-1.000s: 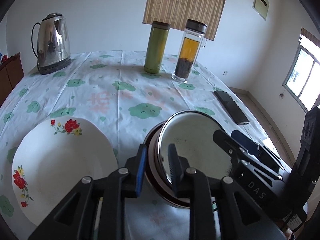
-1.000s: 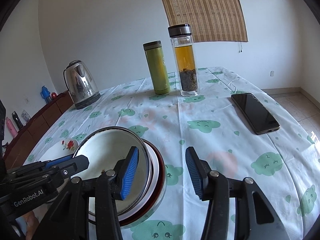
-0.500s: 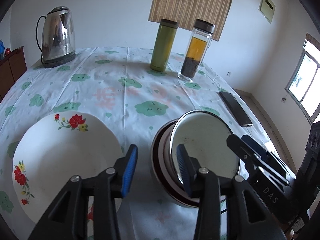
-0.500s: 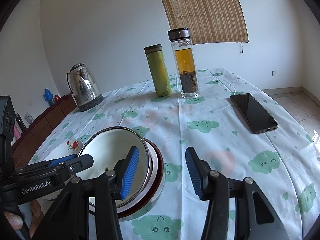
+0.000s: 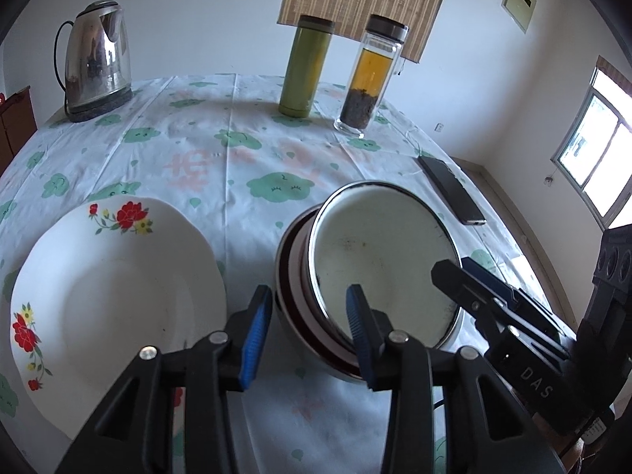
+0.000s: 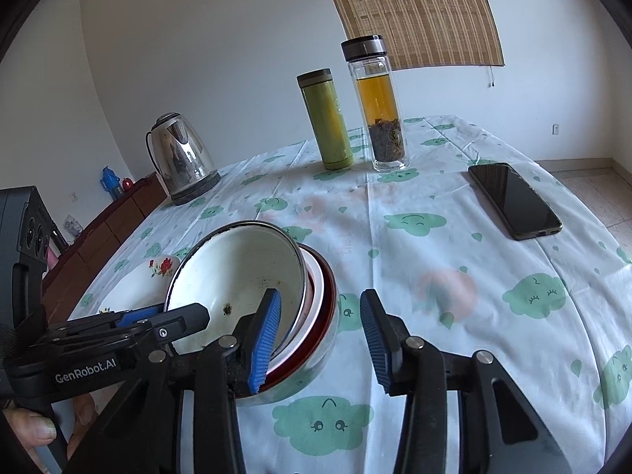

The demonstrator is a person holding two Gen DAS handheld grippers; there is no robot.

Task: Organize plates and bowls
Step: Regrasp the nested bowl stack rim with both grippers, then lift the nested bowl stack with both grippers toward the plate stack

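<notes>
A white enamel bowl (image 5: 379,256) leans tilted inside a red-lined steel bowl (image 5: 292,308) on the cloud-print tablecloth. My left gripper (image 5: 308,331) straddles the stack's left rim, one blue pad outside and one inside, neither pressing. A white plate with red flowers (image 5: 110,276) lies just left of it. In the right wrist view my right gripper (image 6: 320,335) straddles the right rim of the same bowls (image 6: 237,272). Its jaws are closing, and the outer pad still stands apart from the steel wall (image 6: 324,316). The left gripper (image 6: 170,320) shows at the stack's far side.
A steel kettle (image 5: 96,59) stands at the back left. A green flask (image 5: 304,67) and a glass tea bottle (image 5: 371,79) stand at the back middle. A black phone (image 5: 452,189) lies right of the bowls. A person's hand (image 6: 35,434) holds the left gripper.
My left jaws have let go of the bowl rim and spread apart. My right jaws have drawn slightly closer together around the rim. The bowls stay in place.
</notes>
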